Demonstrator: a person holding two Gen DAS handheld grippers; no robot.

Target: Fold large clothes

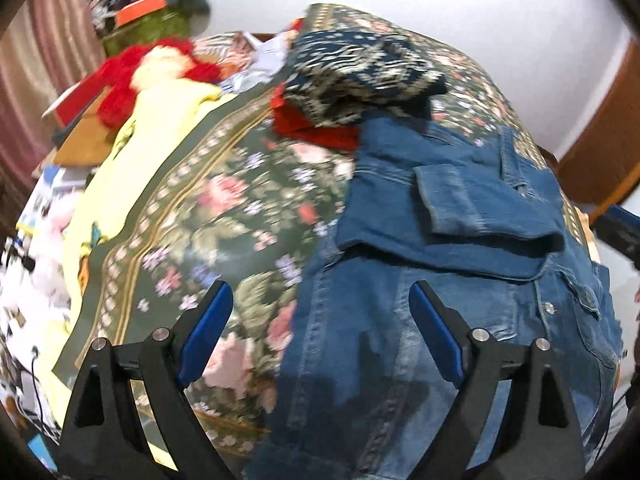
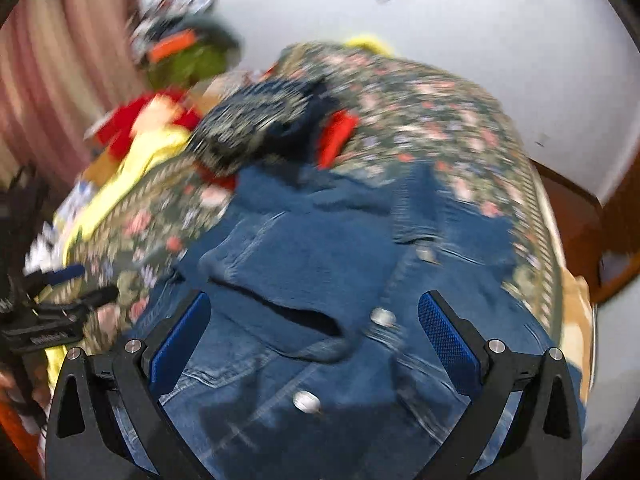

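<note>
A blue denim jacket (image 1: pixel 460 248) lies on the floral bedspread (image 1: pixel 224 216), with a sleeve (image 1: pixel 452 204) folded across its body. My left gripper (image 1: pixel 320 300) is open and empty above the jacket's left edge. In the right wrist view the jacket (image 2: pixel 332 264) fills the middle, metal buttons showing. My right gripper (image 2: pixel 314 312) is open and empty just above the jacket. The left gripper (image 2: pixel 60 304) shows at the left edge of that view.
A dark patterned garment (image 1: pixel 360 76) and a red cloth (image 1: pixel 316 128) lie beyond the jacket. Yellow fabric (image 1: pixel 132 148) and a red fuzzy item (image 1: pixel 132 76) are to the left. A wooden bed frame (image 1: pixel 600 148) and white wall are to the right.
</note>
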